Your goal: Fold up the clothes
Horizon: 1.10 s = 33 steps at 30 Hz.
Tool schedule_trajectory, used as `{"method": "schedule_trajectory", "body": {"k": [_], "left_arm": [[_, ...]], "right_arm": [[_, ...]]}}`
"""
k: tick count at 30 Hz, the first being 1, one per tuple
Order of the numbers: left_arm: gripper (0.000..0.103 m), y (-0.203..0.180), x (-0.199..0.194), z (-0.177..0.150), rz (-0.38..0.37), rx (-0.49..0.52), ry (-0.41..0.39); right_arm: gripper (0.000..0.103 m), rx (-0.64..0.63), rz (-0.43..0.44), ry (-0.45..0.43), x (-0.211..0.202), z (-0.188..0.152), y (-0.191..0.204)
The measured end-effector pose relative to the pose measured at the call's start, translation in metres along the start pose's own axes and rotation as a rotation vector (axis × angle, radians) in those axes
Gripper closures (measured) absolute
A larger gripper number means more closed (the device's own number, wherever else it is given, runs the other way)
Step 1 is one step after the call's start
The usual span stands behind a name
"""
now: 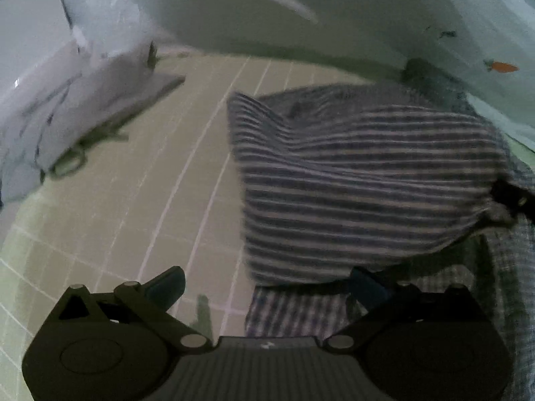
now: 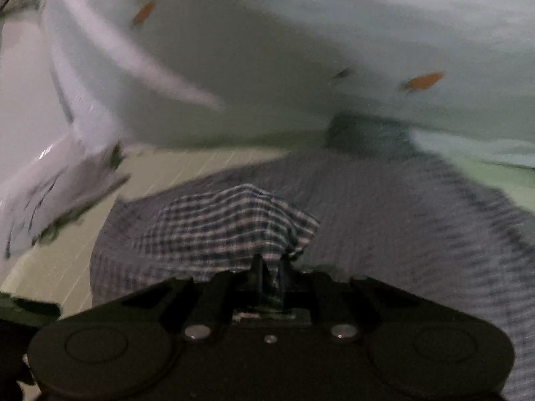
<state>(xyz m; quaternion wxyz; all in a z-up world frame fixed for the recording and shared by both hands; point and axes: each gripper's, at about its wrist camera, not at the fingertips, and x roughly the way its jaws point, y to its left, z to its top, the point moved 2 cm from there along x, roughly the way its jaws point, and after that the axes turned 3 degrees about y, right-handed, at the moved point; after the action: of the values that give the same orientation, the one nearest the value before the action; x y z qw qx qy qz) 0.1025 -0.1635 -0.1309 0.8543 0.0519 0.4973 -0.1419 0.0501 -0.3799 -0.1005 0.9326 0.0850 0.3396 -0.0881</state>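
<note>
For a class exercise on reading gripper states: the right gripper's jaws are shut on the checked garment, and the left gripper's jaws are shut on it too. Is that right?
Not quite. The right gripper is shut on the checked garment, but the left wrist view shows the left gripper with its jaws spread wide, holding nothing.

Blue-and-white checks on a pale green grid

We see a navy-and-white checked cotton shirt (image 1: 364, 180), striped where it bunches, on a pale green mat ruled with white lines (image 1: 140, 180); behind it a whitish-mint sheet dotted with orange carrot prints (image 2: 423, 81); black plastic grippers.
</note>
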Motion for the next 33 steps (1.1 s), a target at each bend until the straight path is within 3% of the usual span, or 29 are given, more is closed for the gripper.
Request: {"method": "schedule_trajectory", "body": {"k": [6,9,16,19,21,23,25,26,31,33], "left_arm": [[0.000,-0.019,-0.041,0.001,0.052,-0.002,-0.120],[0.000,-0.023,-0.058,-0.004,0.087,-0.033,-0.137],[0.000,-0.021,-0.085,-0.020,0.168,-0.135,-0.150],[0.000,-0.019,-0.101,-0.030,0.208,-0.177,-0.174],[0.000,-0.018,-0.113,-0.043,0.230,-0.198,-0.193],[0.000,-0.014,-0.123,-0.056,0.242,-0.218,-0.204],[0.000,-0.008,-0.130,-0.069,0.241,-0.236,-0.202],[0.000,-0.004,-0.132,-0.075,0.232,-0.243,-0.194],[0.000,0.016,-0.130,-0.089,0.165,-0.229,-0.150],[0.000,0.027,-0.126,-0.086,0.136,-0.205,-0.152]], "right_arm": [[0.093,0.119,-0.171,-0.084,-0.025,0.010,-0.099],[0.093,0.171,-0.289,-0.085,-0.034,0.007,-0.155],[0.092,0.347,-0.405,0.009,-0.024,-0.027,-0.261],[0.069,0.323,-0.398,0.024,-0.016,-0.031,-0.261],[0.037,0.306,-0.391,0.034,-0.012,-0.033,-0.260],[0.014,0.275,-0.386,0.017,-0.014,-0.030,-0.247],[0.009,0.222,-0.358,-0.019,-0.022,-0.030,-0.227],[0.001,0.195,-0.344,-0.037,-0.027,-0.030,-0.217],[0.000,0.165,-0.240,-0.030,-0.053,-0.044,-0.166],[0.000,0.183,-0.250,-0.029,-0.057,-0.053,-0.134]]}}
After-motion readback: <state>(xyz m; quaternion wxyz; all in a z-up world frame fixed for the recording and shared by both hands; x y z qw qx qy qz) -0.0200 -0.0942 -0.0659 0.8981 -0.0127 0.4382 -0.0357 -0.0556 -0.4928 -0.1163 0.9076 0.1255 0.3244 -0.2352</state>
